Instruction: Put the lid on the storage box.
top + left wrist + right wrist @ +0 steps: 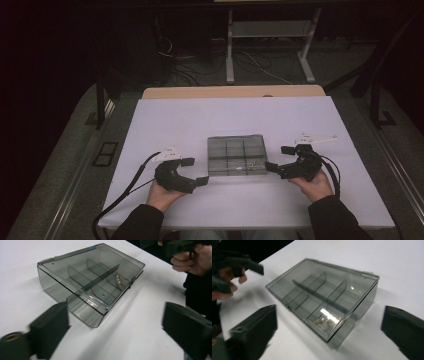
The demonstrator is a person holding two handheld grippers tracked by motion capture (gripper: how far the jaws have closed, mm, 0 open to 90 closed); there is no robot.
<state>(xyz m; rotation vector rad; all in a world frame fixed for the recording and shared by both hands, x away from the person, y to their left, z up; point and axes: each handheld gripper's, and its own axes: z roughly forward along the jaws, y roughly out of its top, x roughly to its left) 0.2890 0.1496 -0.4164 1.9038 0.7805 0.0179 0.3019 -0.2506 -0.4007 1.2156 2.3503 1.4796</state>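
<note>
A smoky clear plastic box [236,155] with inner dividers and its lid down lies in the middle of the white table [200,115]. One compartment holds small shiny metal pieces [119,281] [324,321]. My left gripper [195,171] rests just left of the box, jaws wide apart and nothing between them; the box [92,280] lies ahead of its jaws [117,332]. My right gripper [278,158] sits just right of the box, also open and empty, with the box [322,295] in front of it [329,337]. Neither gripper touches the box.
A wooden table edge [232,92] runs behind the white sheet. Beyond it stand white desk legs [230,50] and loose cables [190,60] on a dark floor. Cables trail from both grippers toward the person's sleeves [140,222].
</note>
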